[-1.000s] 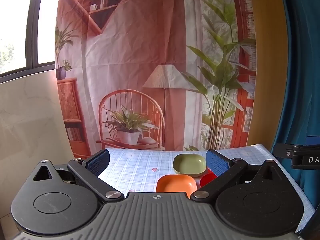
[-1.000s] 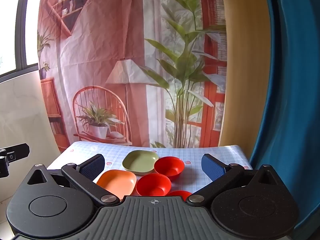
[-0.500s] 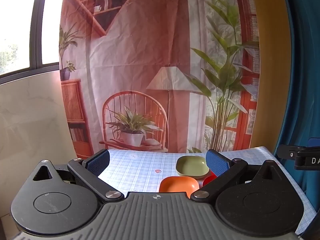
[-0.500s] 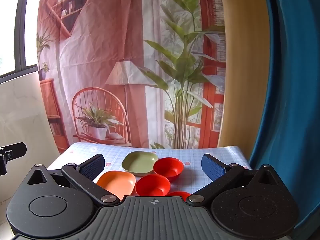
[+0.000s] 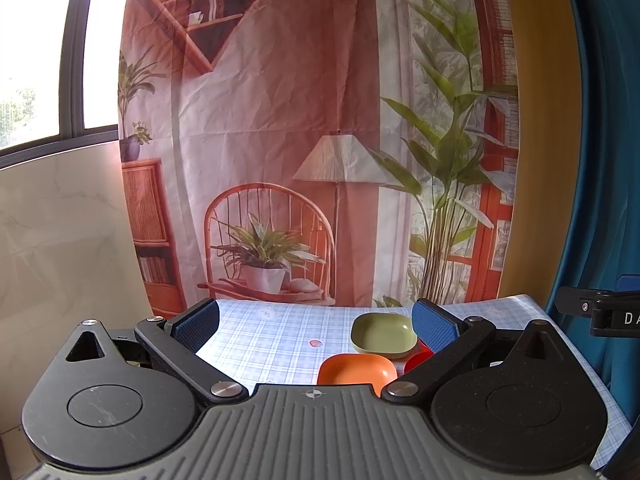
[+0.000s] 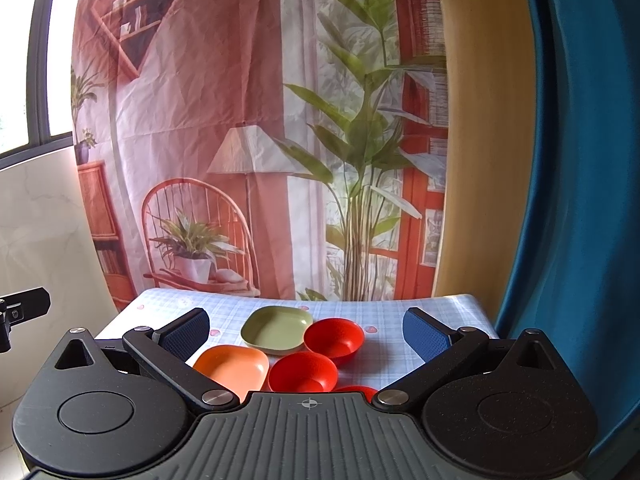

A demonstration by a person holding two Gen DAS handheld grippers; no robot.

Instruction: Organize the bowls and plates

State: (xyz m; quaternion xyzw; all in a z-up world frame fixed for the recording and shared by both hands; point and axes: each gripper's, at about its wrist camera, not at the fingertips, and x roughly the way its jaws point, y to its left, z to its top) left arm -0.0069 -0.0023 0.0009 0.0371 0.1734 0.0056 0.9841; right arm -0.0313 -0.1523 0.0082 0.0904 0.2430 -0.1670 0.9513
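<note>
On the checked tablecloth (image 6: 384,320) lie a green square plate (image 6: 276,330), an orange square plate (image 6: 234,368), two red bowls (image 6: 334,338) (image 6: 302,372) and the rim of a third red bowl (image 6: 356,390) half hidden by my right gripper's body. My right gripper (image 6: 306,330) is open and empty, held above and short of the dishes. My left gripper (image 5: 316,320) is open and empty. In the left wrist view the green plate (image 5: 382,336) and the orange plate (image 5: 354,370) lie ahead at right, a red bowl (image 5: 418,360) partly behind the right finger.
A printed backdrop (image 6: 260,140) hangs right behind the table's far edge. A blue curtain (image 6: 580,200) hangs at the right, a marble wall (image 5: 60,240) at the left. The other gripper's body (image 5: 600,312) shows at the left view's right edge.
Both views have tilted up slightly, so the dishes sit a little lower in the frames. Both grippers stay open and no dish has moved.
</note>
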